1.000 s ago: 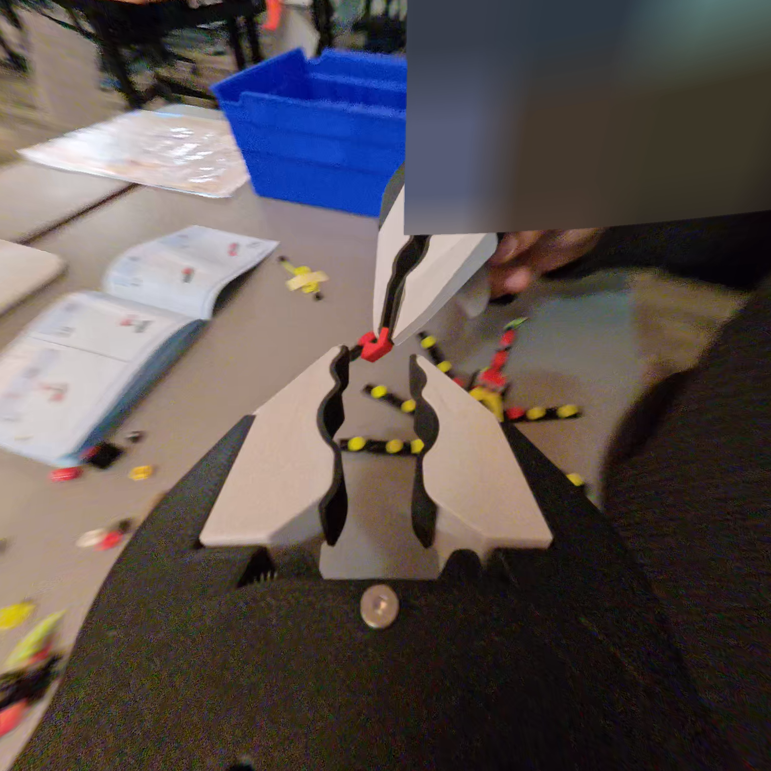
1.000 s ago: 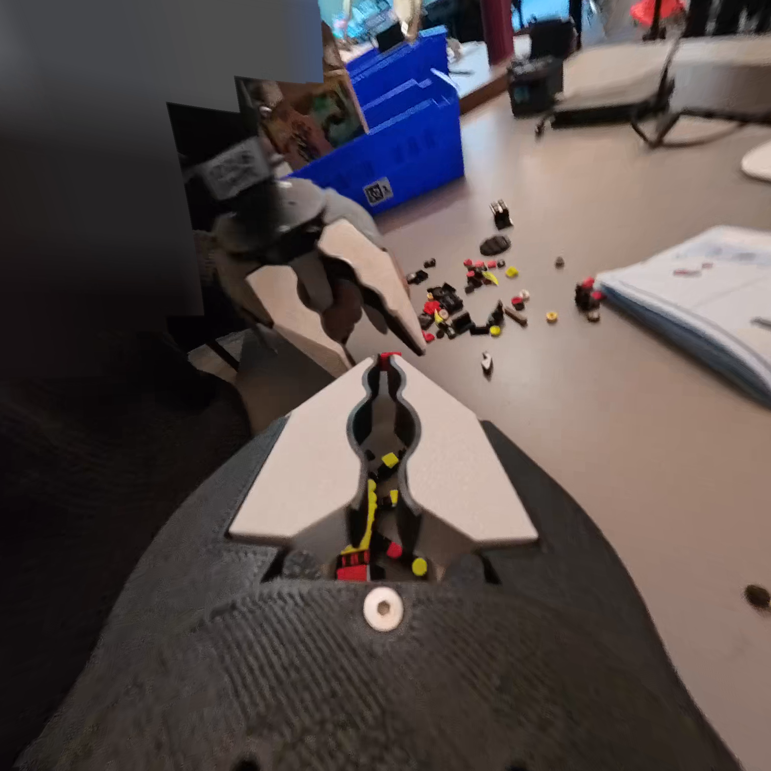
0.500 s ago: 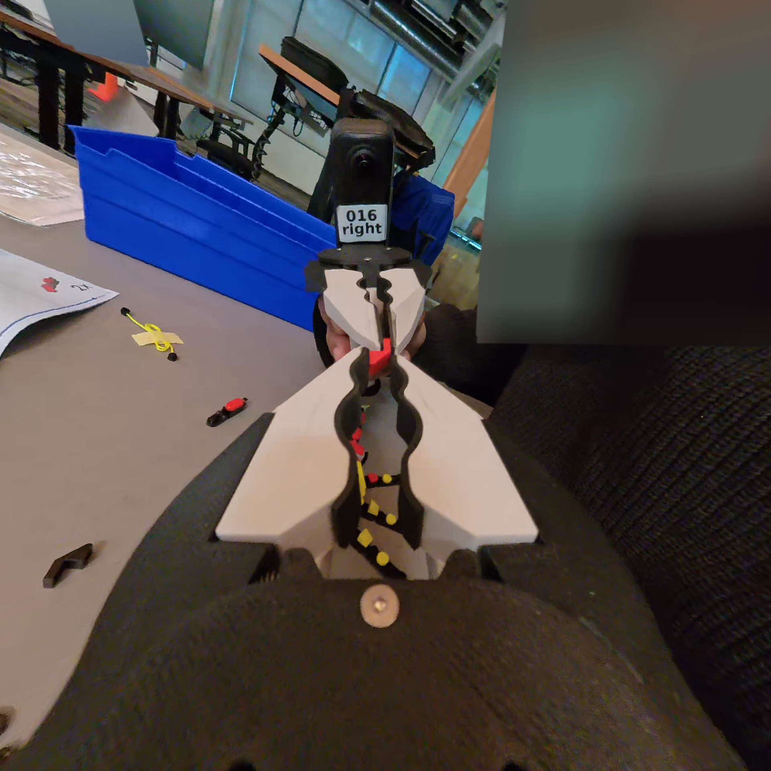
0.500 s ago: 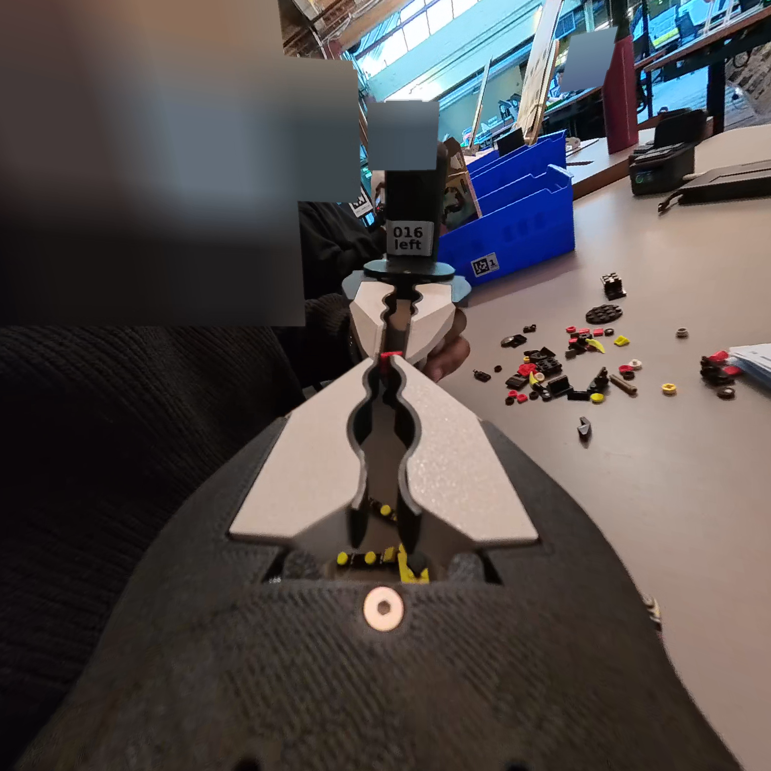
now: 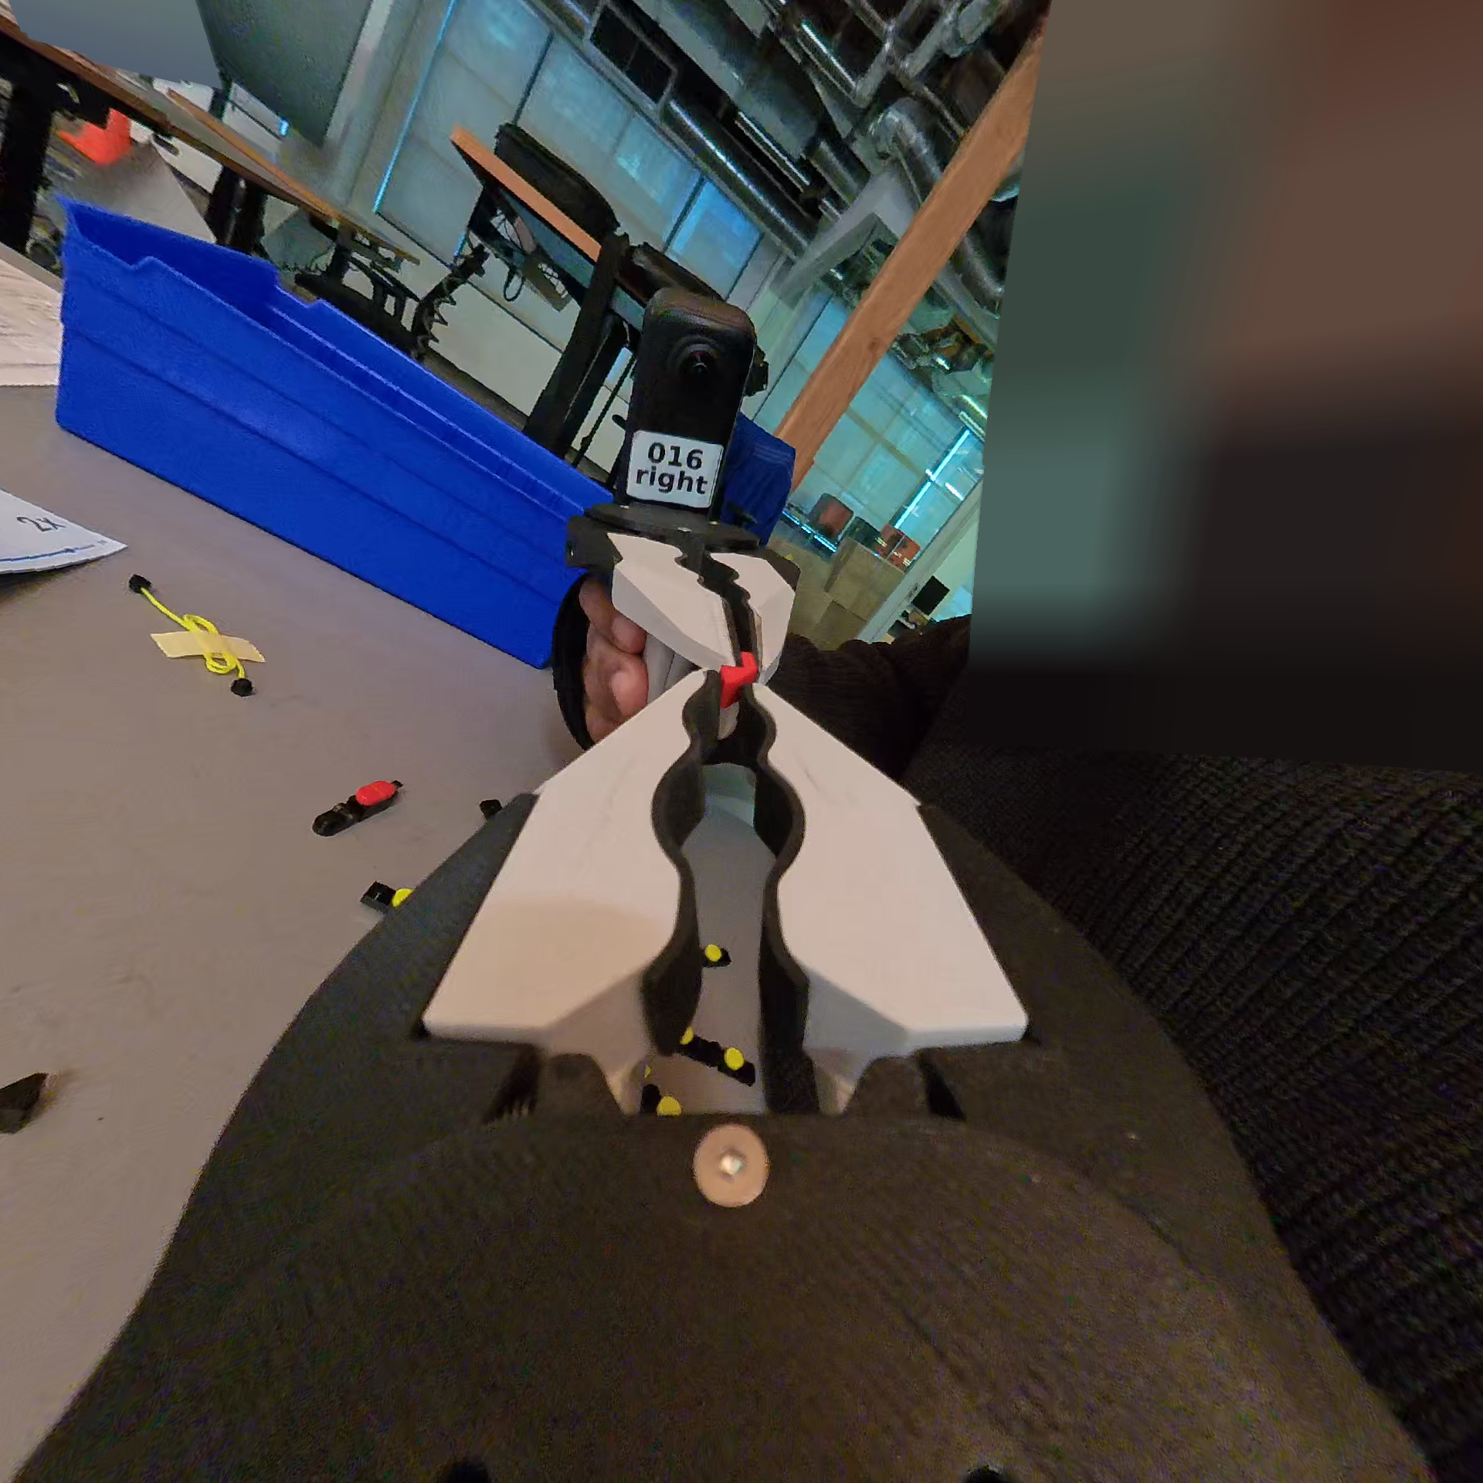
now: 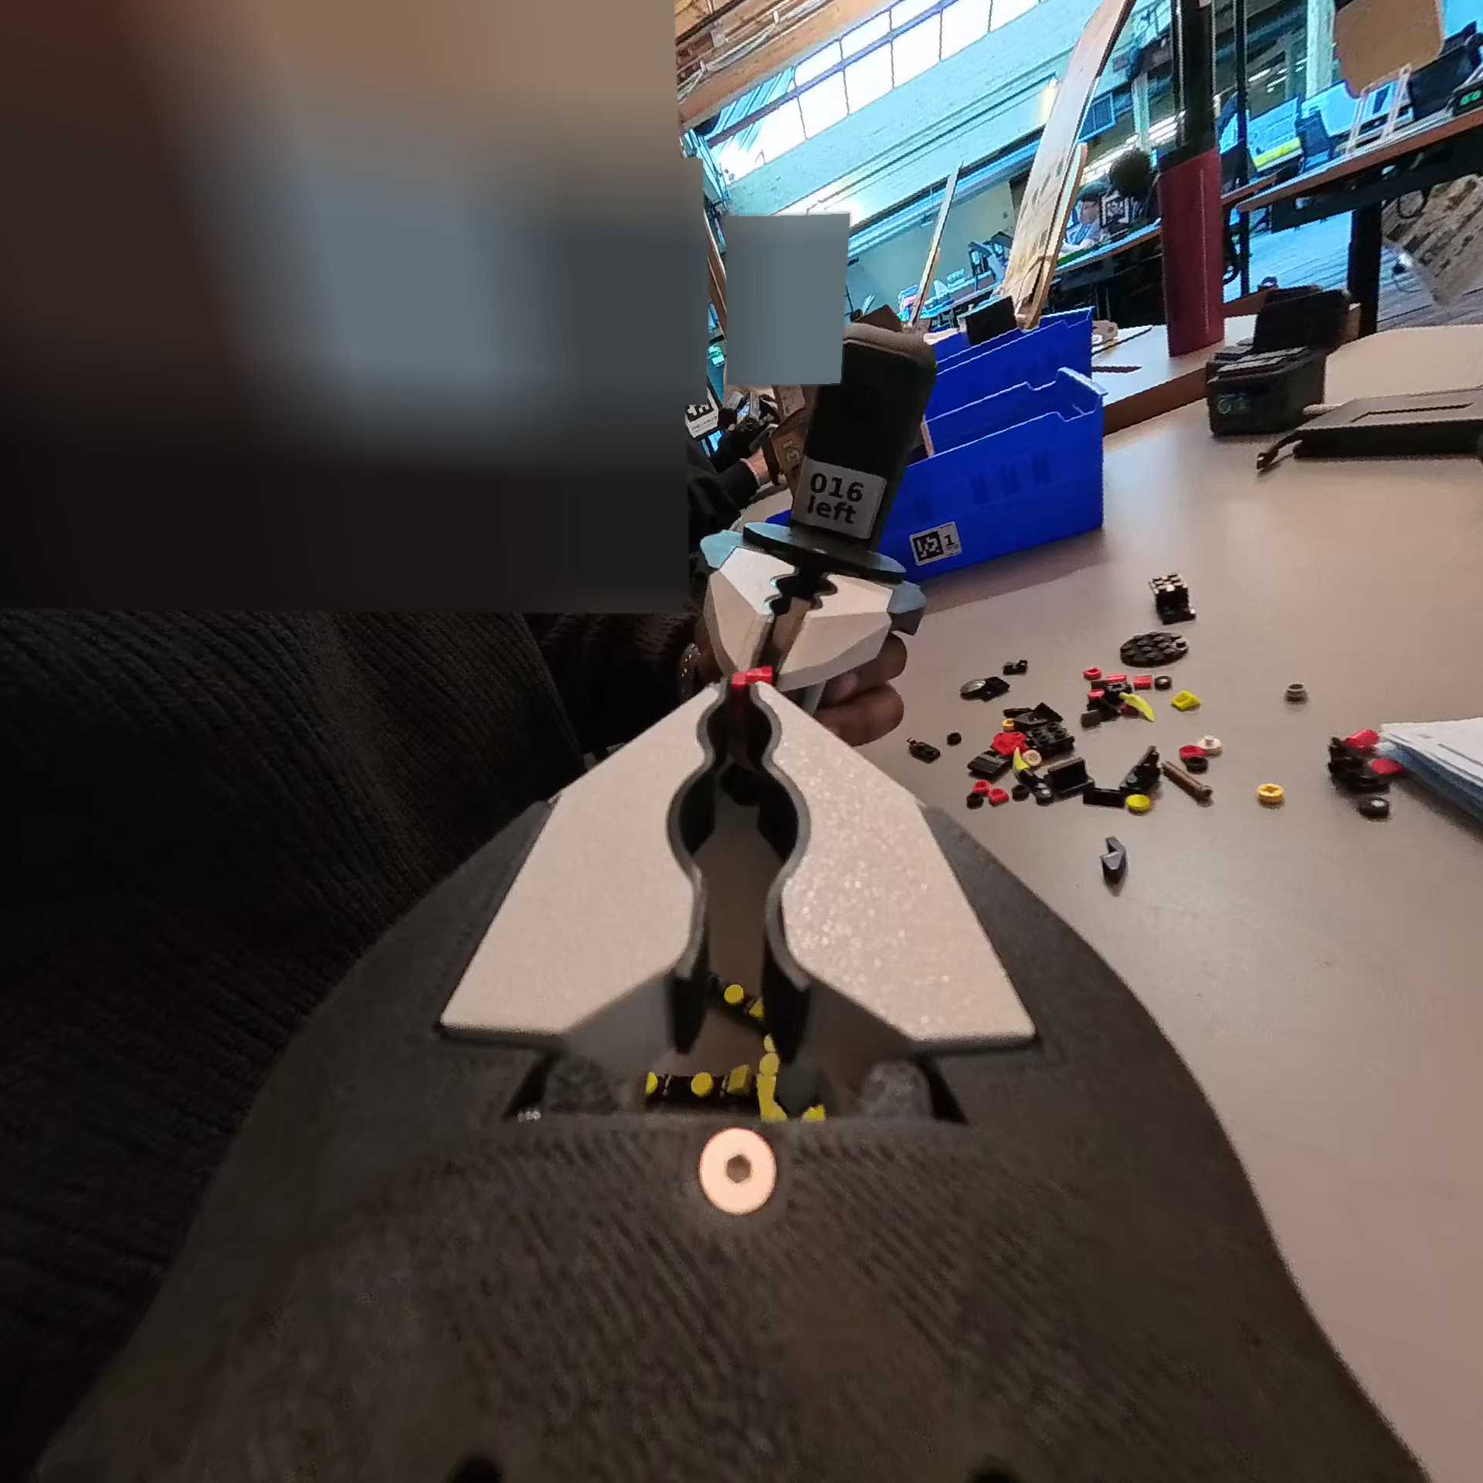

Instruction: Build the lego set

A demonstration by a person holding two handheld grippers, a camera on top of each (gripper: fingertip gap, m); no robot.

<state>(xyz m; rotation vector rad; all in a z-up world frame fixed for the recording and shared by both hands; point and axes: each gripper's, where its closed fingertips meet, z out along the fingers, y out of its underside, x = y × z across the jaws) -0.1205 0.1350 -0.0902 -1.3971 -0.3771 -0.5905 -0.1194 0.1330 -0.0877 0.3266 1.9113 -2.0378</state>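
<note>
Both grippers meet tip to tip above the table with a small red Lego piece (image 5: 737,678) pinched between them; it also shows in the right wrist view (image 6: 750,680). My left gripper (image 5: 729,688) is shut on it. My right gripper (image 6: 742,694) is shut on the same piece from the opposite side. The right gripper (image 5: 746,642) faces the left wrist camera, and the left gripper (image 6: 766,666) faces the right wrist camera. A black model with yellow studs (image 5: 714,1051) lies on the table below and shows through the finger gaps in both views (image 6: 706,1083).
A blue bin (image 5: 321,433) stands behind, also seen in the right wrist view (image 6: 1011,473). Several loose black, red and yellow pieces (image 6: 1067,746) lie beside an instruction booklet (image 6: 1436,762). A yellow string with tape (image 5: 205,642) and a black-red piece (image 5: 357,806) lie nearby. A dark sweater fills one side. Less than 4 cm separates the two grippers' tips.
My left gripper went from open to shut on the red piece held by the right gripper. Both grippers tilted up from the table to face each other.
</note>
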